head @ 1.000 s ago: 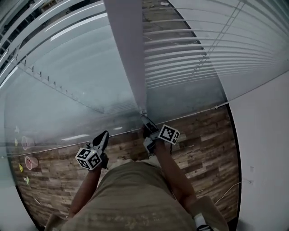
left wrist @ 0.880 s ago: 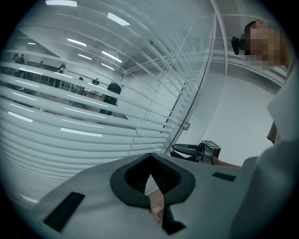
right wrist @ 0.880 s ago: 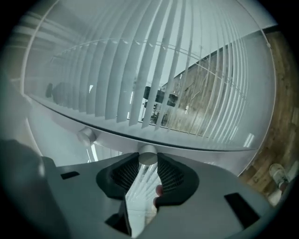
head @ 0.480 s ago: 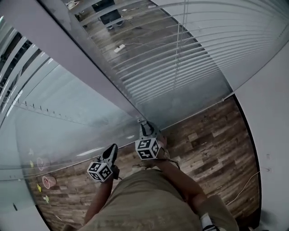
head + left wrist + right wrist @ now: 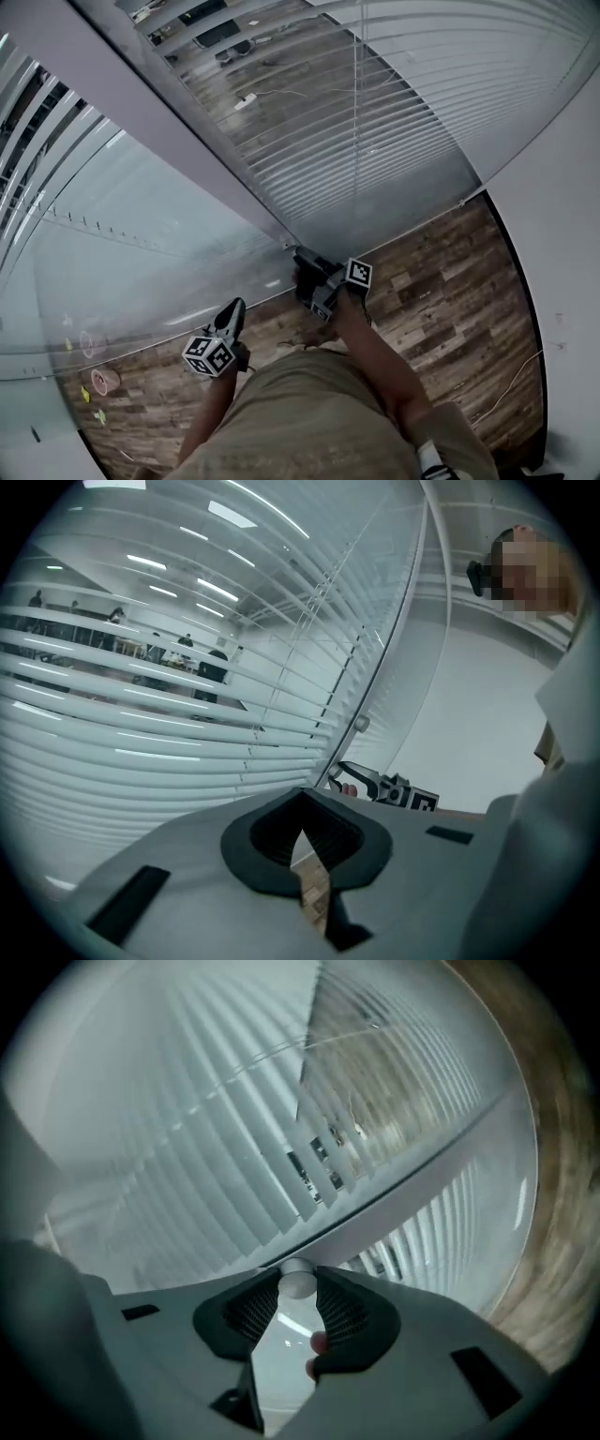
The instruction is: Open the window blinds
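Cool, even light, pale glare streaks on the blinds [image 5: 141, 761]; strong fisheye bending, black corners

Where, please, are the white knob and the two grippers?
white knob [image 5: 297, 1279]: right gripper view, its round end.
right gripper [image 5: 305, 261]: head view, between its fingertips.
left gripper [image 5: 234, 311]: head view, between its fingertips.

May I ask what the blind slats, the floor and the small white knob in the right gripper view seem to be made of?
The blind slats are thin, pale, semi-matte strips, likely aluminium or plastic. The floor shows brown planks with grain and staggered joints, so it is wood or a wood-look laminate. The knob is a smooth, white, round cap, probably plastic.
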`<state>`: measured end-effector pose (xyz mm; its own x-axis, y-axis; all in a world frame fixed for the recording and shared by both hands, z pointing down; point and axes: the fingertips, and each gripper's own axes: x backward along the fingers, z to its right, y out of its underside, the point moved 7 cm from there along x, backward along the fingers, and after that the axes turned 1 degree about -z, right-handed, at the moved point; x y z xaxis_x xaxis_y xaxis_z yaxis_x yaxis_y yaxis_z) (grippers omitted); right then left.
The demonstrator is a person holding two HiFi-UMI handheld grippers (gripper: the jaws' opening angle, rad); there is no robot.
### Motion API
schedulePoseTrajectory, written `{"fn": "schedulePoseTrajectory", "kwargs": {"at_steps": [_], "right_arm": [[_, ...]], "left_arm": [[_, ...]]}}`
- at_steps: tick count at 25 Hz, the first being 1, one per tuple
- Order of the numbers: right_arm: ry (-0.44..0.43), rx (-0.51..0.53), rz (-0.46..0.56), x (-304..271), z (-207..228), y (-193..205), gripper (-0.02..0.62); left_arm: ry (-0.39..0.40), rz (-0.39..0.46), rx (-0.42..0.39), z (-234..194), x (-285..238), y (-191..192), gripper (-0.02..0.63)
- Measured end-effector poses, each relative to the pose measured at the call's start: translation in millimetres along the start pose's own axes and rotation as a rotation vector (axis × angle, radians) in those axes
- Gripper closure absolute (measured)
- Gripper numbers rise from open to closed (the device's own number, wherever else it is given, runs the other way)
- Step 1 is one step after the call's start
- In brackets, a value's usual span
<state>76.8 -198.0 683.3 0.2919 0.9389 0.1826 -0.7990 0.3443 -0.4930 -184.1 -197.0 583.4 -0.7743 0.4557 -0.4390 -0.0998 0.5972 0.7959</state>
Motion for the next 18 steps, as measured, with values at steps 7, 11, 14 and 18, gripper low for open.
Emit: {"fn": "schedulePoseTrajectory", "kwargs": {"at_steps": [7, 11, 14, 18], "right_arm": [[0.319, 0.934, 0.019, 6, -40, 13, 0.383], [0.592, 1.677, -0.077, -13, -52, 45, 0.385], [0.668, 1.841, -0.061, -23, -48, 57, 0.414], [0.652, 1.713, -0.049, -20, -47, 52, 0.472]], "left_arm": [[0.008, 0.003, 0.000, 3, 7, -8, 0.594], [0.012, -0.012, 0.006, 0, 2, -4, 0.594], [0.016, -0.012, 0.002, 3, 0, -7, 0.594], [0.008, -0.008, -0.005, 8, -1, -8, 0.594]]}}
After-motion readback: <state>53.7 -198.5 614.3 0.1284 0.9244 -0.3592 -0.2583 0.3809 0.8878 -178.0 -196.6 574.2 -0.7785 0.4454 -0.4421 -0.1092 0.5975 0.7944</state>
